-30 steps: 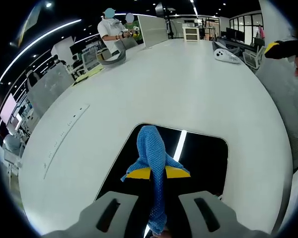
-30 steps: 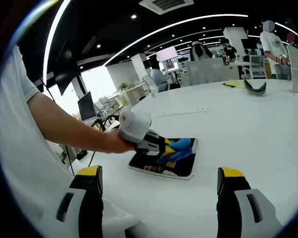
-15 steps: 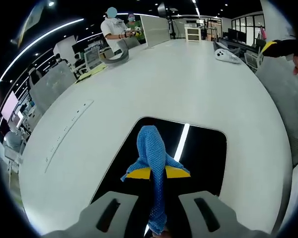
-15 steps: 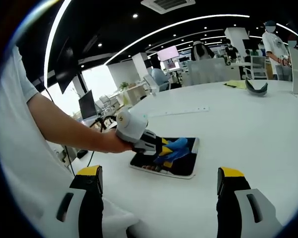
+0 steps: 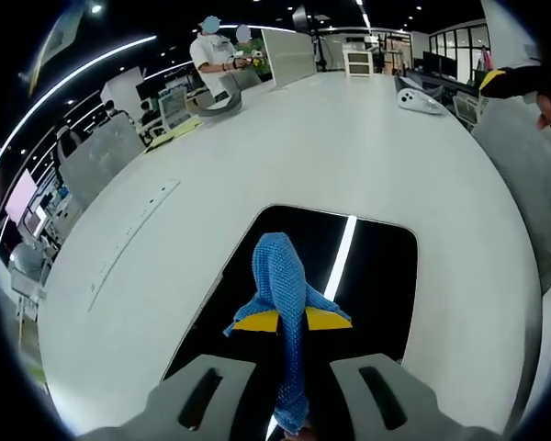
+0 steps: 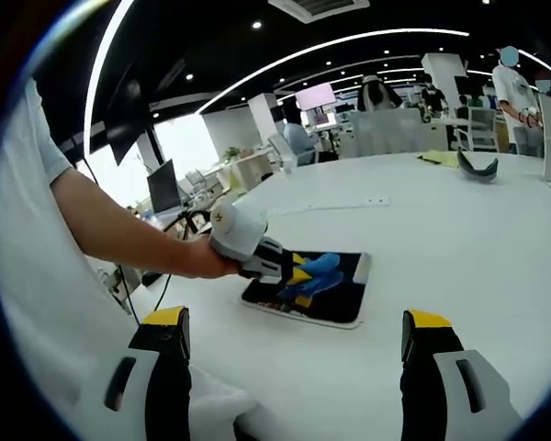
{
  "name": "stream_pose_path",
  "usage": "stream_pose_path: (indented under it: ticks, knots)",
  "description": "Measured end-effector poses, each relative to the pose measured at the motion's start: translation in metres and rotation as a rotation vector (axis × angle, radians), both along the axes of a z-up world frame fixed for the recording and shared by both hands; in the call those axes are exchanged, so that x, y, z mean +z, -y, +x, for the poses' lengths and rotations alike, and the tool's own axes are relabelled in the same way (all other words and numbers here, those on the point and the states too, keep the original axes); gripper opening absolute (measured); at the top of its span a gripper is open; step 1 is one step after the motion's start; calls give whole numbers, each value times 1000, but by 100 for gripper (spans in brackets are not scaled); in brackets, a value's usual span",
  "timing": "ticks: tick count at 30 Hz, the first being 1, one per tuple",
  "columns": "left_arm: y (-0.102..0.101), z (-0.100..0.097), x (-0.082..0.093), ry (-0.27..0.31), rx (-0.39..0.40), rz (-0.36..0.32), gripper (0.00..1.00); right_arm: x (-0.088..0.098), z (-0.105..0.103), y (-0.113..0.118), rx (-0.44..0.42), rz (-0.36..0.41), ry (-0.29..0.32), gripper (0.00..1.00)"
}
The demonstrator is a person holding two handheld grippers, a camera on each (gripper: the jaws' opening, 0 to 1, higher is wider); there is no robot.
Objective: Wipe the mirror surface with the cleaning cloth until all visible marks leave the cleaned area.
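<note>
A dark rectangular mirror (image 5: pixel 376 276) lies flat on the round white table (image 5: pixel 331 147), with a bright ceiling light reflected as a streak across it. My left gripper (image 5: pixel 292 320) is shut on a blue mesh cleaning cloth (image 5: pixel 280 276), whose bunched end hangs over the mirror's near half. In the right gripper view the same mirror (image 6: pixel 335 299) lies left of centre, with the left gripper (image 6: pixel 298 274) and blue cloth (image 6: pixel 317 269) over it, held by a person's hand (image 6: pixel 197 259). My right gripper (image 6: pixel 294 331) stands open above the table, well back from the mirror, with nothing between its fingers.
Far across the table lie a grey curved headset (image 5: pixel 216 104), yellow papers (image 5: pixel 170 133) and a white device (image 5: pixel 418 101). A white screen panel (image 5: pixel 289 55) stands at the far edge, and people stand beyond it. A person's sleeve (image 6: pixel 28 303) shows on the right gripper view's left side.
The left gripper with the cloth has slid back toward the mirror's near edge, so more of the mirror shows ahead of the cloth. The right gripper has stayed put.
</note>
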State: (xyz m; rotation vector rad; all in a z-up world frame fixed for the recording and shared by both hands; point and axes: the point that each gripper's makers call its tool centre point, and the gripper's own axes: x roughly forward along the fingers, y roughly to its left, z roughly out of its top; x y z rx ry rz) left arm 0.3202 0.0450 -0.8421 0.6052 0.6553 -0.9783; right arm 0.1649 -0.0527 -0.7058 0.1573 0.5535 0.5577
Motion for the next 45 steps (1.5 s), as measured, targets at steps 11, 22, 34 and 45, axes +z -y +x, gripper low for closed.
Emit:
stream_pose_path:
  ticks: [11, 22, 34, 45]
  knots:
    - [-12, 0, -1, 5, -4, 11, 5, -1, -2, -2, -7, 9, -2, 95]
    - [-18, -1, 0, 8, 1, 6, 5, 0, -5, -1, -14, 23, -5, 96]
    - [-31, -5, 0, 11, 21, -3, 5, 1, -7, -4, -4, 15, -4, 97]
    - [-49, -8, 1, 14, 42, -14, 6, 0, -5, -9, 4, 29, -8, 97]
